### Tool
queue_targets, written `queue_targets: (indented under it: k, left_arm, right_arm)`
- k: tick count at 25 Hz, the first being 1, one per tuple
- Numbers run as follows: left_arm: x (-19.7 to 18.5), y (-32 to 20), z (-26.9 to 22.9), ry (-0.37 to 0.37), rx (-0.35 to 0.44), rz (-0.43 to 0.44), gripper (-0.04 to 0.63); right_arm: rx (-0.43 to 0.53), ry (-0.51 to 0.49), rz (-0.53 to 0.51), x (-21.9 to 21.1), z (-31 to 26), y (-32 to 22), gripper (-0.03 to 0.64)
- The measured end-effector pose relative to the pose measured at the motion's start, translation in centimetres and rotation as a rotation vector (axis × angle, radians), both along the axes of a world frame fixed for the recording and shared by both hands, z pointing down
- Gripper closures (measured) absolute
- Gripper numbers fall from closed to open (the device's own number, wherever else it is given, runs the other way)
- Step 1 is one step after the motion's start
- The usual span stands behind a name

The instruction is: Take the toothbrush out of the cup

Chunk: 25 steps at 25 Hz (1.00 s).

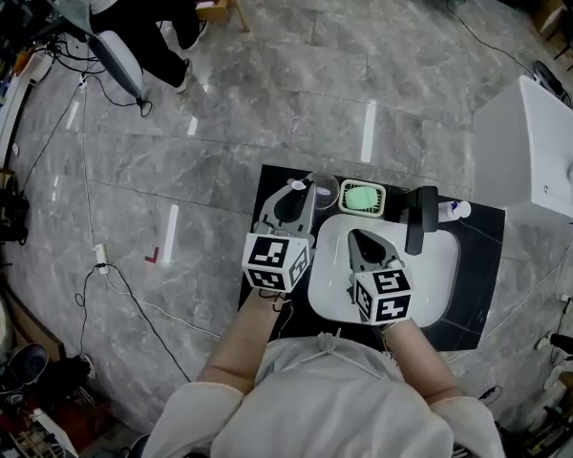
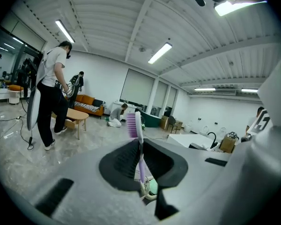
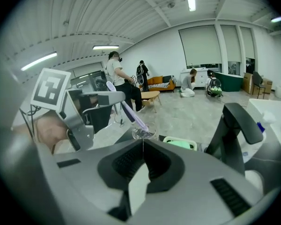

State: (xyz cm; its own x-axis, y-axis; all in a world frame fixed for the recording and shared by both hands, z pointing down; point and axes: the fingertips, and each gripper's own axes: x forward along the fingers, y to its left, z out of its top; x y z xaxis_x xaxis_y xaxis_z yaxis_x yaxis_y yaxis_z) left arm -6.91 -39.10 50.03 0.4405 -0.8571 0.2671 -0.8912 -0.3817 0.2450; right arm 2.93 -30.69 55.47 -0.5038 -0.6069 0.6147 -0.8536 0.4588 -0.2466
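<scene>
A purple toothbrush (image 2: 139,149) stands upright between the jaws of my left gripper (image 2: 140,159), which is shut on its handle. Its bristle head (image 2: 131,124) rises above the jaws. In the right gripper view the toothbrush (image 3: 131,113) leans up and left, its lower end still inside the clear cup (image 3: 143,133), with my left gripper (image 3: 86,110) holding it from the left. In the head view the cup (image 1: 322,191) sits at the far edge of the black counter, with my left gripper (image 1: 299,195) beside it. My right gripper (image 1: 367,243) hangs over the white sink, shut and empty.
A green soap dish (image 1: 363,198) lies right of the cup. A black faucet (image 1: 418,218) stands behind the white sink (image 1: 439,275), set in the black counter (image 1: 482,284). A white cabinet (image 1: 535,151) is at the right. A person (image 2: 51,93) stands far across the tiled floor.
</scene>
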Motion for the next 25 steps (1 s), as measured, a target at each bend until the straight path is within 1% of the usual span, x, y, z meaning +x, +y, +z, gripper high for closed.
queue_targets:
  k: [4,7,12,18,25]
  left_arm:
    - [0.0,2.5,-1.9,-0.013,0.031,0.001,0.558]
    - [-0.1,4.7,-2.1,-0.025,0.022,0.001,0.558]
    - [0.1,7.9,-3.2,-0.034,0.029,0.014,0.558]
    - [0.9,11.1,-6.2,-0.053,0.092,0.026,0.558]
    - [2.4,12.9,-6.8,-0.057,0.107,0.054,0.558]
  right_arm:
    - [0.051,-0.014,-0.016,-0.4,-2.3,0.9,0.591]
    - [0.084,-0.023,-0.014,-0.3,-3.8,1.8,0.591]
    - [0.181,-0.052,0.014,0.3,-7.0,2.8,0.591]
    - [0.286,-0.059,0.081,1.6,-9.5,3.9,0.591]
    - [0.349,-0.075,0.108,2.3,-11.1,5.2,0.591]
